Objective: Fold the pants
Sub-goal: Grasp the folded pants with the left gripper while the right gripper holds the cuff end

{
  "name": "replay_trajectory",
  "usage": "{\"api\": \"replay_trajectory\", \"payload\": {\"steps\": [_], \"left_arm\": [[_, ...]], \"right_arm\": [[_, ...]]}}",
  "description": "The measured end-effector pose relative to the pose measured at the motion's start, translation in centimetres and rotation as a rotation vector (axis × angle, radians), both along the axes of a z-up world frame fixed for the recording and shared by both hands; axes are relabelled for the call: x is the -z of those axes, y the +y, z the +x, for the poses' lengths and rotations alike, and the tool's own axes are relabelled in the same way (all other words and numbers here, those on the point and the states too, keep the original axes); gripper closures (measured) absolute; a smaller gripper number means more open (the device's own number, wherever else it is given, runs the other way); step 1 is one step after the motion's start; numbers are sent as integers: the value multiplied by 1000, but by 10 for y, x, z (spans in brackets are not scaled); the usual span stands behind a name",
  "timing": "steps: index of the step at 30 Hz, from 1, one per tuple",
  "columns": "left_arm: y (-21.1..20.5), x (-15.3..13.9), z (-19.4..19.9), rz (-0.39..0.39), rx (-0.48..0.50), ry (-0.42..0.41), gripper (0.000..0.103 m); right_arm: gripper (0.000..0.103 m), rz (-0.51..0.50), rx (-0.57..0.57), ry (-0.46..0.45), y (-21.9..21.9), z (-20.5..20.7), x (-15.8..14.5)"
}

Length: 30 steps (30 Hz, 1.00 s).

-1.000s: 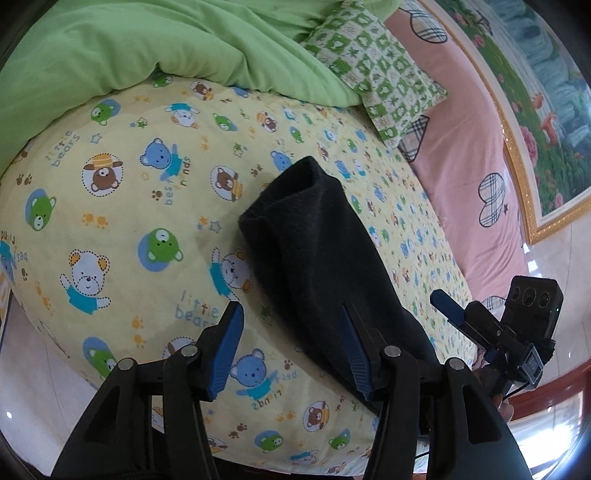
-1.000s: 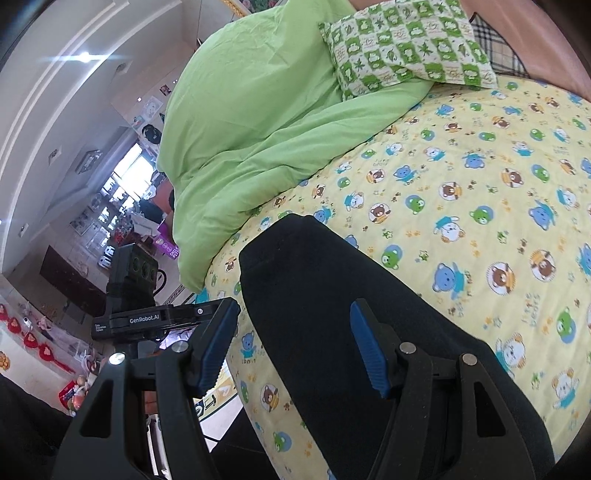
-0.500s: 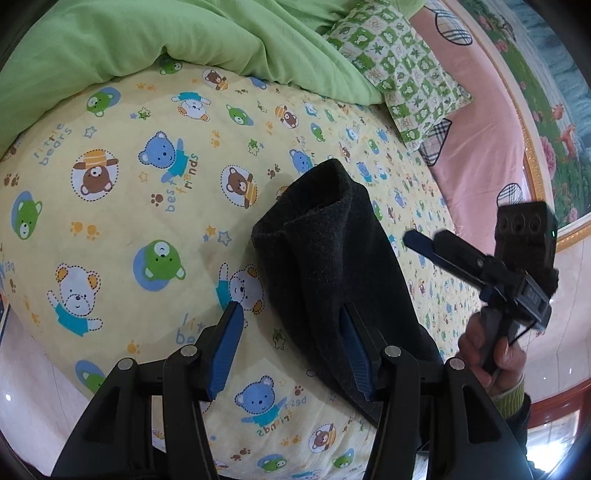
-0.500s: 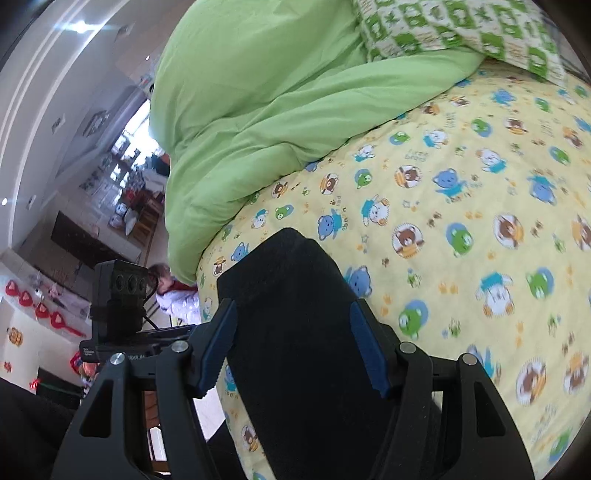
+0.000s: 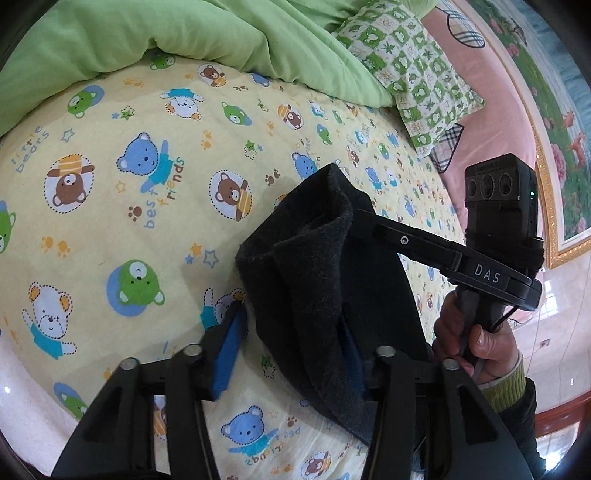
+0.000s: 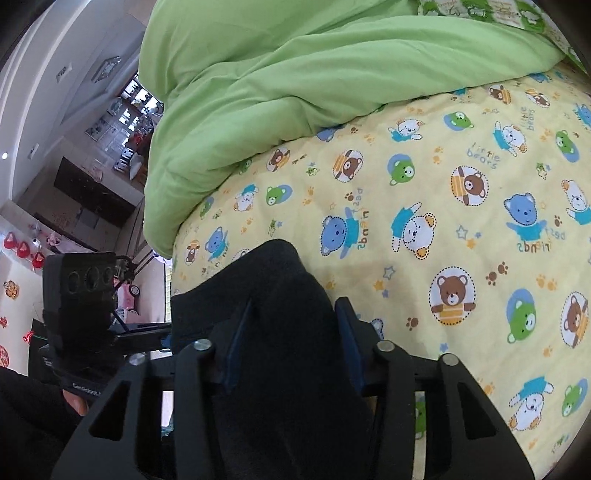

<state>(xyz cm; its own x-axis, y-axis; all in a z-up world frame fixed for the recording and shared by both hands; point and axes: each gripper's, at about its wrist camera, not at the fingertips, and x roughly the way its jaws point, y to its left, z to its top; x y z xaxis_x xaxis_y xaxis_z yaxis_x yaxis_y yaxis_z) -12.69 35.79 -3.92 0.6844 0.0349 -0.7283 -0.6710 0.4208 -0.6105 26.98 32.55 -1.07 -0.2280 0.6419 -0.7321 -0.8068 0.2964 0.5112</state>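
Note:
The dark grey pants (image 5: 314, 273) lie bunched on the yellow bear-print bed sheet (image 5: 140, 206). My left gripper (image 5: 291, 354) is open, its blue-padded jaws on either side of the near fold of cloth. My right gripper reaches in from the right in the left wrist view (image 5: 373, 221), its tips hidden in the raised fold. In the right wrist view the pants (image 6: 280, 302) fill the space between the right gripper's (image 6: 291, 325) jaws, which stand partly closed around the cloth; a firm grip cannot be confirmed.
A green duvet (image 5: 207, 33) is piled at the far side of the bed. A green checked pillow (image 5: 413, 74) lies by the pink headboard (image 5: 491, 110). The bed edge and tiled floor (image 5: 14, 373) lie near left. Room furniture (image 6: 85, 184) shows beyond the bed.
Both grippers have moved in onto the pants. The right gripper's jaws have narrowed around a fold and lifted it; the cloth now lies between the left jaws.

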Motion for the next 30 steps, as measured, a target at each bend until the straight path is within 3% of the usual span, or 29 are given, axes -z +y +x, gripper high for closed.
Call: {"api": "replay_trajectory", "payload": {"steps": [4, 7, 21, 30], "left_arm": [[0, 2, 7, 3, 12, -7, 80], [-5, -7, 8, 31, 20, -14, 83], [-45, -63, 12, 134, 86, -90, 85], [-87, -98, 21, 196, 158, -174, 85]], "right_arm": [[78, -1, 8, -18, -5, -3, -4], [80, 20, 17, -22, -12, -5, -12], [81, 126, 92, -56, -62, -24, -64], [83, 223, 198, -87, -119, -44, -91]]}}
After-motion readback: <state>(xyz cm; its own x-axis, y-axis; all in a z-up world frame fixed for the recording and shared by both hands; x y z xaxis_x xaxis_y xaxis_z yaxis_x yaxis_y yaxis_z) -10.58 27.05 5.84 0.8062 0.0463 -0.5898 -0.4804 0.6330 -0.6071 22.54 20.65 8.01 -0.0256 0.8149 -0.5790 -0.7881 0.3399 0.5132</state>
